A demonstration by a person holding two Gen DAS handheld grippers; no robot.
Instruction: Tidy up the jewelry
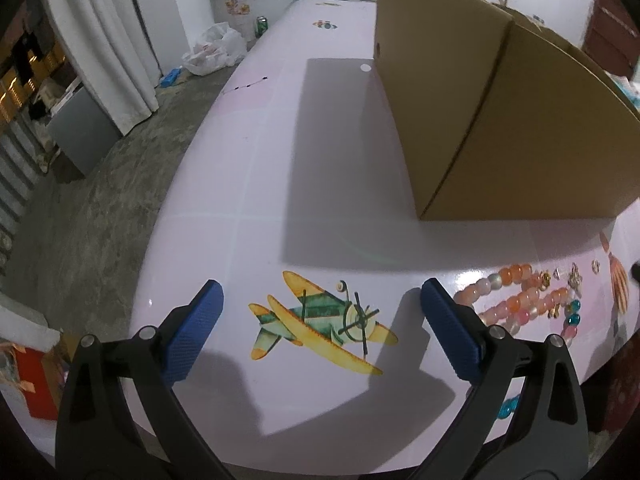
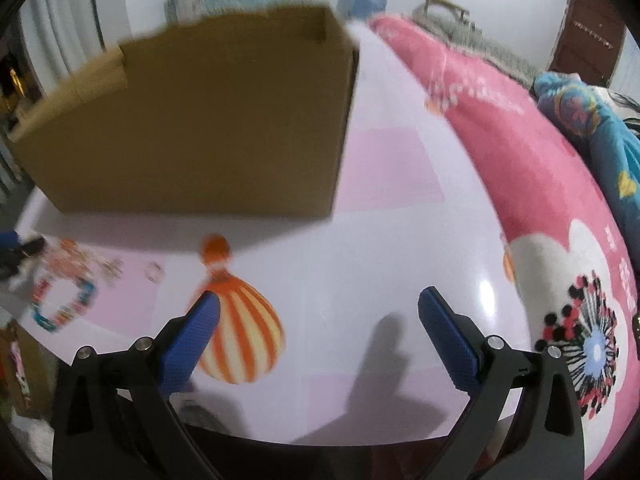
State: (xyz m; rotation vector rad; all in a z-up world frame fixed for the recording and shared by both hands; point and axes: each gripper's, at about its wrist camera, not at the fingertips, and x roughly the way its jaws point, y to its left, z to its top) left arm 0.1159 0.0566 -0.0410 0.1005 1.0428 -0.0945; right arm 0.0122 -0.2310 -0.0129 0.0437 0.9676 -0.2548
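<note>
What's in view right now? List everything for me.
Box: one, brown cardboard, standing on the table behind the jewelry.
Bead strands: pink, orange and white, count unclear, table right of the left claw.
Bracelet: one, multicoloured beads, far left in the right view.
Small gold pieces: several, beside the strands; too small to identify.
Table: one, pale pink, with airplane and balloon prints.
Blanket: one, pink, along the table's right edge.
Curtain: white, far left.
Left claw: open, empty, over the airplane print.
Right claw: open, empty, beside the balloon print.
</note>
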